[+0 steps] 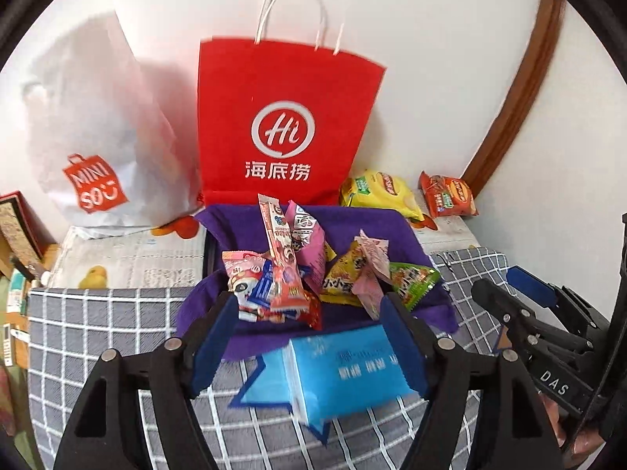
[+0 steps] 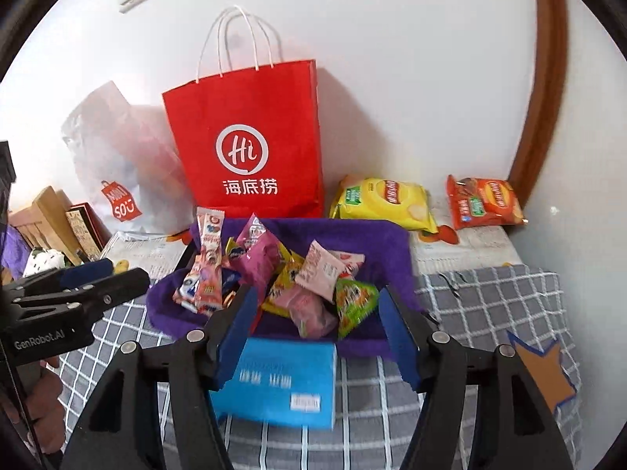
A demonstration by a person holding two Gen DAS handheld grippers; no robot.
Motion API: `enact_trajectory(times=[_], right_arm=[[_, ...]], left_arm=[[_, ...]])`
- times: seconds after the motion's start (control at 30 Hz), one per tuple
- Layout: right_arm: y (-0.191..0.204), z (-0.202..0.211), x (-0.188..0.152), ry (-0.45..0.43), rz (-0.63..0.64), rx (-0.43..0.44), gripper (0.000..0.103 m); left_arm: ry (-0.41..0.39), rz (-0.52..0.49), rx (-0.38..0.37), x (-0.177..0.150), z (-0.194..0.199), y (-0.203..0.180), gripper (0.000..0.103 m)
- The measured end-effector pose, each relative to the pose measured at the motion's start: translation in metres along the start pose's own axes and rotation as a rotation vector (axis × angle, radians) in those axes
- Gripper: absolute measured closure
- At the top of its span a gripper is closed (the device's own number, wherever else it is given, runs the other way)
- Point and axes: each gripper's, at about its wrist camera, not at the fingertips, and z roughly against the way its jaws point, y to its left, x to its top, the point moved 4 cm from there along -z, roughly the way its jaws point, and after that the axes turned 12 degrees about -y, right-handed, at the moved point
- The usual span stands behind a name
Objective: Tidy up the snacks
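A pile of small snack packets [image 1: 305, 274] lies in a purple cloth-lined tray [image 1: 243, 219], also seen in the right wrist view [image 2: 298, 282]. A blue packet [image 1: 348, 372] lies on the checked cloth in front of the tray; it also shows in the right wrist view [image 2: 282, 380]. My left gripper [image 1: 309, 337] is open, its fingers either side of the blue packet's far end. My right gripper [image 2: 317, 329] is open above the blue packet and the tray's front edge. A yellow chip bag [image 2: 384, 203] and an orange chip bag [image 2: 484, 201] lie at the back right.
A red paper bag [image 1: 290, 125] and a white Miniso bag [image 1: 98, 149] stand against the wall behind the tray. Newspaper [image 1: 133, 254] covers the far table. A brown star cutout [image 2: 544, 368] lies on the checked cloth [image 2: 490, 305] at right. Boxes [image 2: 58, 227] stand at left.
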Motion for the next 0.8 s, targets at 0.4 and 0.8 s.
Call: enact_trajectory(times=[0.4,0.8], right_arm=[[0.004,0.074,-0.033,-0.011,0.029,-0.043,0.022],[-0.002,0.109,-0.049,-0.037,-0.013,-0.062,0.012]], left_arm=[[-0.087,-0.044,0.051,-0.029,0.079,-0.022,0.013],[-0.133,-0.047,0.089,-0.049,0.12,-0.02,0.006]])
